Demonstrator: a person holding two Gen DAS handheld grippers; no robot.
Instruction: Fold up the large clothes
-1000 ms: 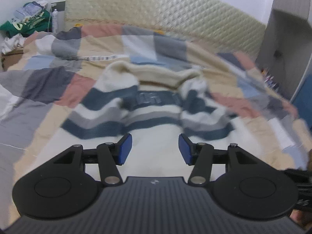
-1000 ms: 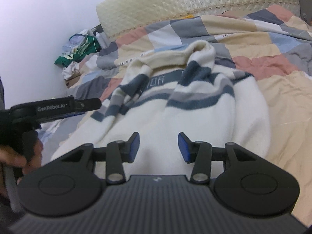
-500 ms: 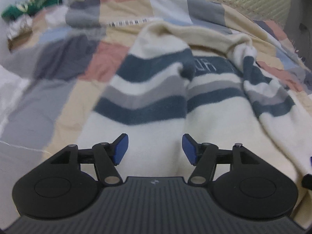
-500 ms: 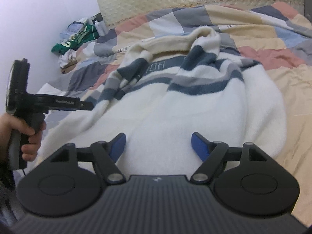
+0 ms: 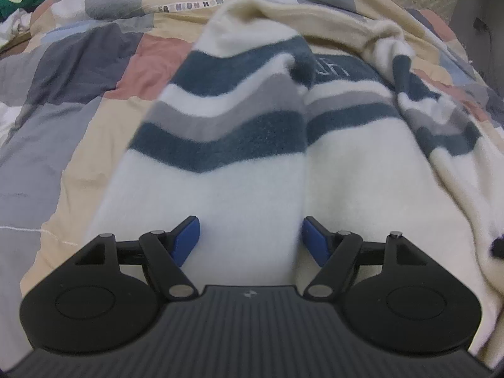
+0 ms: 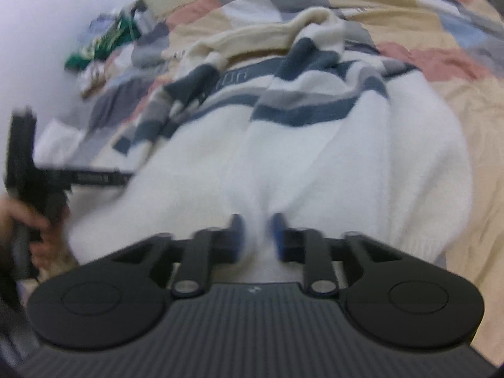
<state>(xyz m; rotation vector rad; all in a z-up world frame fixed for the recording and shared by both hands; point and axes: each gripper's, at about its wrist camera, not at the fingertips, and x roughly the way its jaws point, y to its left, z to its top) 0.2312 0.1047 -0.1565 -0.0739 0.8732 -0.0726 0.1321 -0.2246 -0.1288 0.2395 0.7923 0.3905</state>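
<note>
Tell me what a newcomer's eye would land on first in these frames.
The big white sweater with navy and grey stripes, spread rumpled across the patchwork quilt. Next, the right gripper, jaws narrowed on a pinch of its white hem, and the left gripper, wide open just above the fabric.
</note>
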